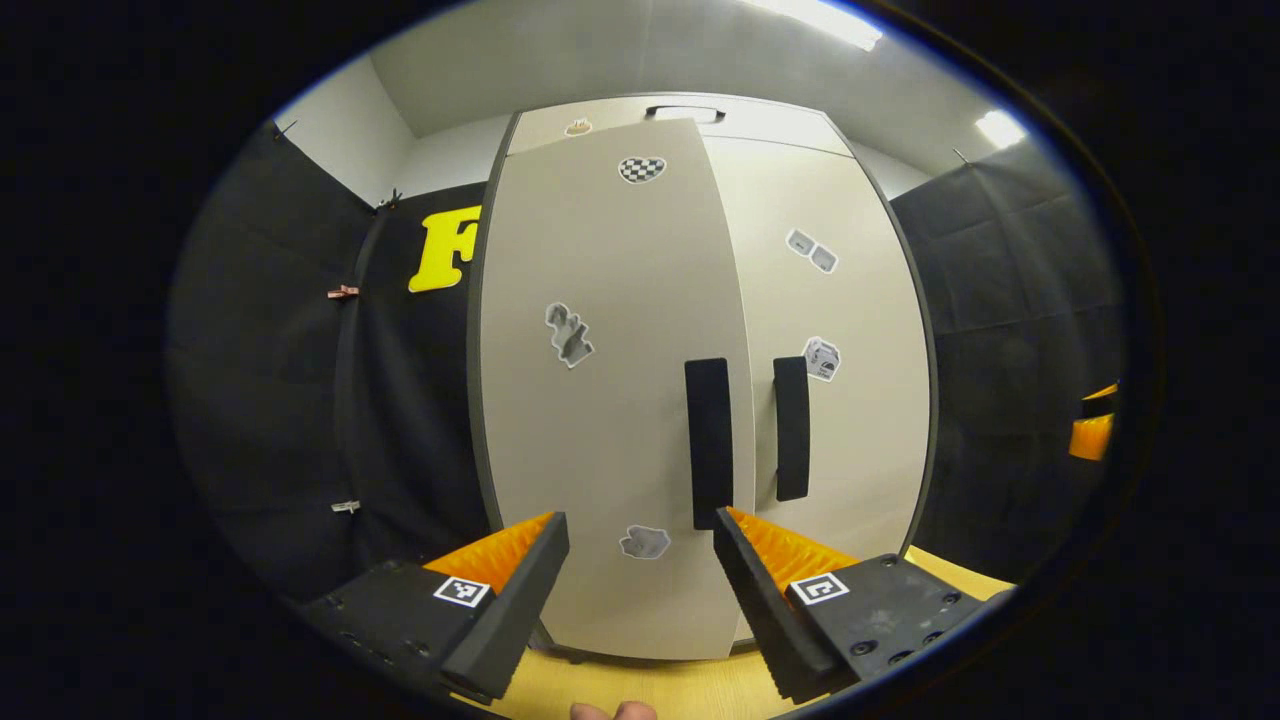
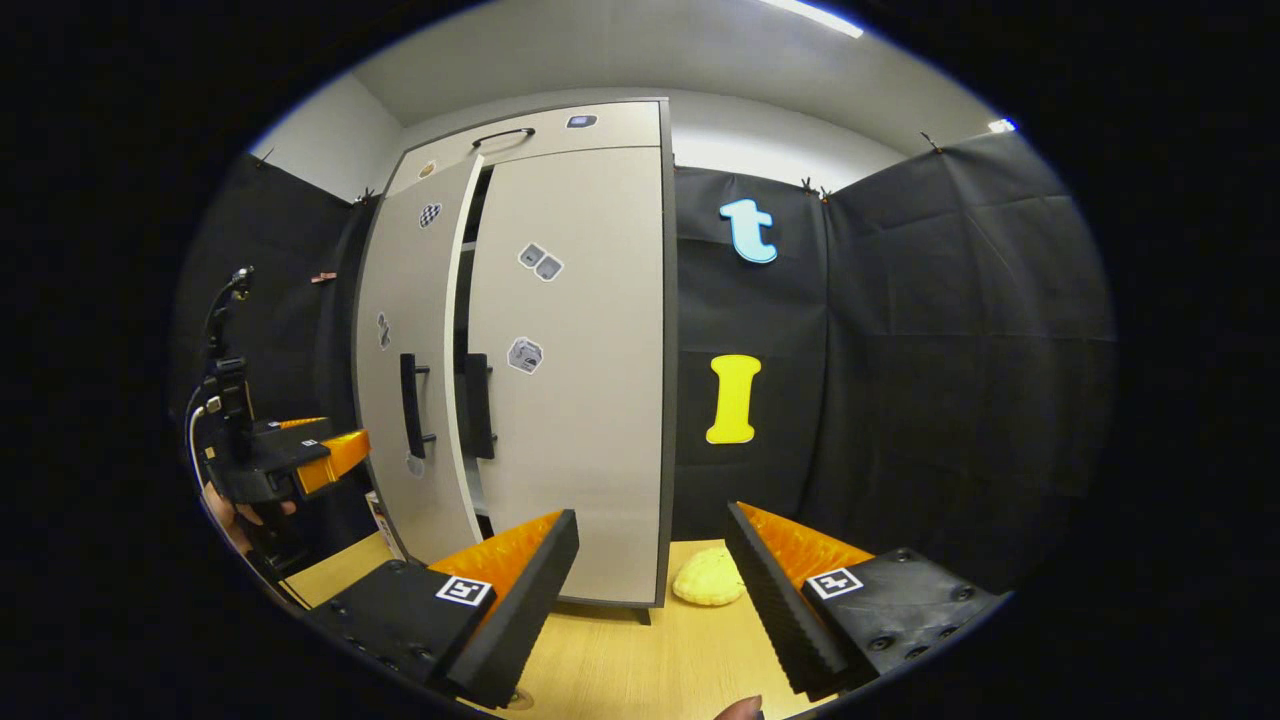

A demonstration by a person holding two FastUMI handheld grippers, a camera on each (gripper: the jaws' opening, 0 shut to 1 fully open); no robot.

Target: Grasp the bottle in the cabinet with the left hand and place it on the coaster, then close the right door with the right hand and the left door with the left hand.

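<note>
Right door (image 2: 575, 370) looking shut, left door (image 2: 415, 370) sitting ajar; both tongs (image 1: 640, 590) (image 2: 650, 600) hanging apart, holding nothing, facing cabinet (image 1: 760, 125).

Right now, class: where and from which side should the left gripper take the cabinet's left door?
Grip the tall black vertical handle of the pale left door, coming straight from the front: it stands off the panel on pegs, and the open fingers can straddle it.
</note>
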